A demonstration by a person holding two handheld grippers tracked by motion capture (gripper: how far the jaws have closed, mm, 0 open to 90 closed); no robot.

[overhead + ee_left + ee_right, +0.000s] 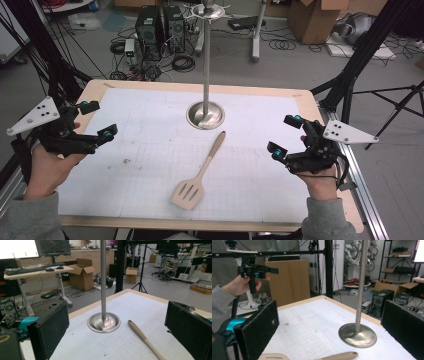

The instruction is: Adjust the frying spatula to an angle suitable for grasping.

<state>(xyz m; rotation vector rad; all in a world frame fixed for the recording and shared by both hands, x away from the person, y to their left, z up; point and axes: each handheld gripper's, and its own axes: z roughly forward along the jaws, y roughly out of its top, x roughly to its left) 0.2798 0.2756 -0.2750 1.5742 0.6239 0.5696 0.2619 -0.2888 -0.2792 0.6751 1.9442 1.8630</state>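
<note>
The left gripper [98,120] hovers over the worktop's [150,165] left edge with its jaws spread wide and nothing between them. In the middle lies one pale spatula [197,172], flat on the worktop with its slotted blade toward the person and its handle tip pointing at the base of the single metal stand [205,114] (near it, not touching). It looks light, stiff and a little smooth, so the slim handle seems the best place to grip. At the right, the right gripper [285,135] likewise hangs released and empty, well apart from the spatula.
</note>
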